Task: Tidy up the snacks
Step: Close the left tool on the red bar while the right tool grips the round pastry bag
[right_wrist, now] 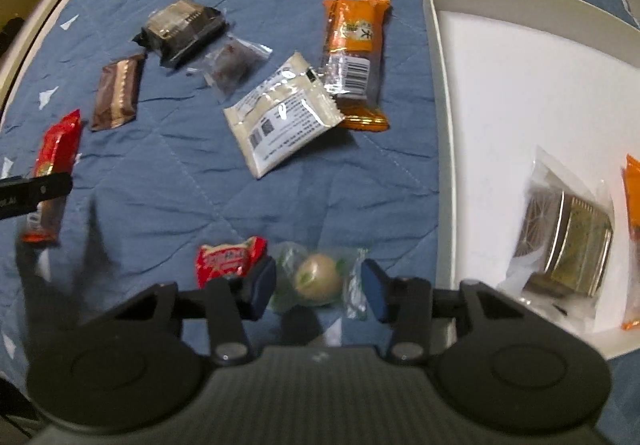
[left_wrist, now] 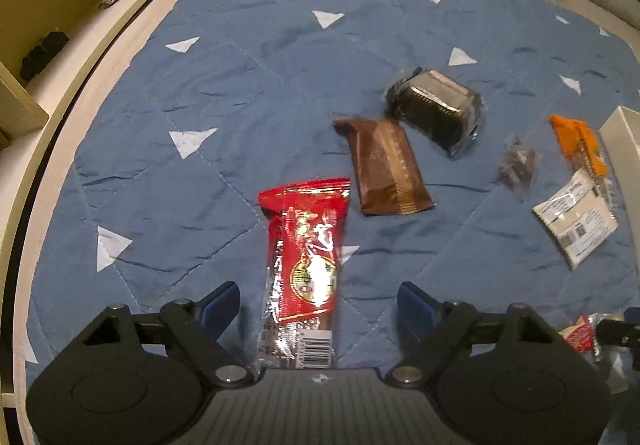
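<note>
Red snack bar [left_wrist: 305, 273] lies on blue quilt [left_wrist: 200, 85] between spread jaws of left gripper [left_wrist: 320, 305], lower end hidden. Round clear-wrapped snack [right_wrist: 318, 279] sits between right gripper's [right_wrist: 318, 285] spread jaws; contact unclear.

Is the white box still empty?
No: in the right wrist view the white box already holds a clear-wrapped pastry and an orange packet at the frame's edge.

A barcode is printed at the near end of the red snack packet [left_wrist: 304, 269], its digits too small to read. The orange packet [right_wrist: 356, 61] carries a large Chinese character resembling "大" and a barcode, while the cream packet [right_wrist: 282, 115] shows QR codes and illegible small print.
</note>
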`<state>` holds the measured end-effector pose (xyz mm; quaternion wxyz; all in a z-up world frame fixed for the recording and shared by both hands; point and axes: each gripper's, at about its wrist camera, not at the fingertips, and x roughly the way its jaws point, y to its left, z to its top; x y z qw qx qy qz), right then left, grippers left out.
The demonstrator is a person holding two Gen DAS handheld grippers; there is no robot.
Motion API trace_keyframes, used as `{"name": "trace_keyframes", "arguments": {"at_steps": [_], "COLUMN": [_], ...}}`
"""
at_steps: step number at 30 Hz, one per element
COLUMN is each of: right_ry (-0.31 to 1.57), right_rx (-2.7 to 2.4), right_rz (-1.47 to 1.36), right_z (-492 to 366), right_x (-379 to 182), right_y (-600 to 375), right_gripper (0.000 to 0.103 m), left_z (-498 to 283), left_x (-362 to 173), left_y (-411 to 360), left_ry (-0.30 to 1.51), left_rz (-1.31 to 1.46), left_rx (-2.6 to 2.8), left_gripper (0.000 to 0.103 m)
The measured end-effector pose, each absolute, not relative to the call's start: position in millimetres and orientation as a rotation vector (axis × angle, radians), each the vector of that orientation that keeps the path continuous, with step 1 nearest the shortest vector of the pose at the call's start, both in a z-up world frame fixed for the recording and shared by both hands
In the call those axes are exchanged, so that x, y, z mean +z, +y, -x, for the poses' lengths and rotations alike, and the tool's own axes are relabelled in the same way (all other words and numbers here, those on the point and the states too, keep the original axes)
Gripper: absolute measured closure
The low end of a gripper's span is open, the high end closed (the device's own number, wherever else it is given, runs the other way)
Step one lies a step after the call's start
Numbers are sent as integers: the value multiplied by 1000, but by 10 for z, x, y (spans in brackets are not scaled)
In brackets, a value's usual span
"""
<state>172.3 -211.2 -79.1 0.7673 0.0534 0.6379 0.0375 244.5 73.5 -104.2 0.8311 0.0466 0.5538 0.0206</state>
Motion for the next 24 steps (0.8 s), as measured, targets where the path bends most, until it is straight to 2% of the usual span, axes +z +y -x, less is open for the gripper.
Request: {"name": "trace_keyframes", "arguments": {"at_steps": [5, 8, 10, 13, 15, 18, 22, 23, 24], "right_ry": [1380, 1380, 1378, 1360, 1338, 1332, 1335, 1333, 1328], "right_rx": [98, 114, 124, 146, 151, 164, 172, 172, 161], "right_rz": [-57, -26, -15, -10, -6, -36, -8, 5, 25], "right_z": [-1743, -1742, -1742, -1744, -1746, -1770, -1768, -1753, -1745], "right_x": [-841, -859, -865, -846, -806, -774, -769, -755, -750], "right_y": [-2032, -1980, -1967, -1958, -1970, -2005, -2010, -2012, -2000], "right_gripper": [49, 49, 50, 54, 72, 76, 76, 73, 63], "left_z": [-2497, -2503, -2500, -2498, -2497, -2494, -2496, -2499, -2501], "left_x": [-1119, -1157, -1177, -1169, -1165, -1168, -1178, -1182, -1185], "left_y": [794, 793, 773, 756, 747, 751, 776, 778, 777], "left_ry": [1198, 1215, 1223, 1219, 1218, 1218, 1216, 1217, 1217], "left_rz": [-104, -97, -112, -117, -121, -131, -132, -132, -134], "left_rx": [56, 42, 41, 39, 42, 47, 52, 54, 56], "left_gripper": [22, 30, 30, 41, 43, 49, 51, 51, 51]}}
